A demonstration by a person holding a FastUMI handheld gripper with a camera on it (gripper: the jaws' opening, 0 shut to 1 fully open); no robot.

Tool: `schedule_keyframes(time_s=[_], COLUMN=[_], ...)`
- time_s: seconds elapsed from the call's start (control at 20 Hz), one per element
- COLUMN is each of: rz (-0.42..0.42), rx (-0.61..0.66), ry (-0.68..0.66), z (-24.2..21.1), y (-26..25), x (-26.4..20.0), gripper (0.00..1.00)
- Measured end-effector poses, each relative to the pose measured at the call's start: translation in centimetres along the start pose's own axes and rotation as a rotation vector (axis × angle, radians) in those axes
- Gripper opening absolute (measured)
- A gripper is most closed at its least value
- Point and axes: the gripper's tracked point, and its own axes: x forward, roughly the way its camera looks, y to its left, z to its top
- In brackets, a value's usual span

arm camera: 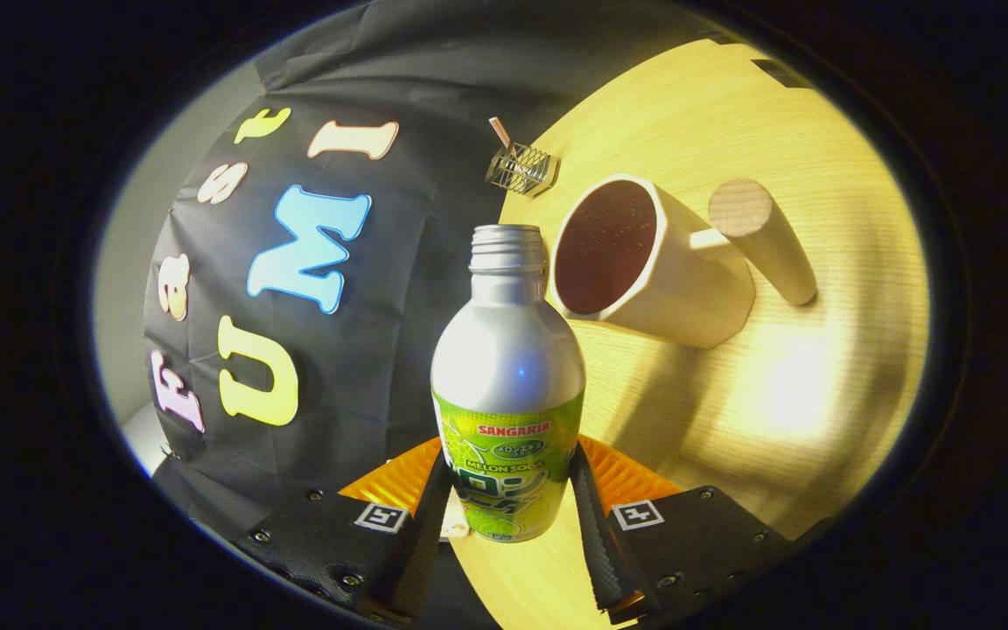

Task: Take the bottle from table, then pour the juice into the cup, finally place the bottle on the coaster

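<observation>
Gripper view: hand-held gripper (508,516) clamps the uncapped bottle (508,385) from both sides, its mouth beside the cup (644,262).

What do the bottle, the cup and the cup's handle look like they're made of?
The bottle, held between the gripper fingers, looks like aluminium: satin silver shoulder and threaded neck with a soft glint, and a glossy printed label below. The cup looks like matte white ceramic or plastic, with a dark inside. Its handle looks like unfinished pale wood, with visible grain on its round end.
</observation>
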Motion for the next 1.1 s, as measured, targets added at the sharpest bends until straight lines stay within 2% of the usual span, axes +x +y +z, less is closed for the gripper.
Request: schedule_keyframes(time_s=[0.3, 1.1], rz=[0.018, -0.011], rx=[0.122, 0.317], ry=[0.035, 0.120], z=[-0.1, -1.2], y=[0.1, 1.7], x=[0.0, 0.4], gripper=[0.70, 0.70])
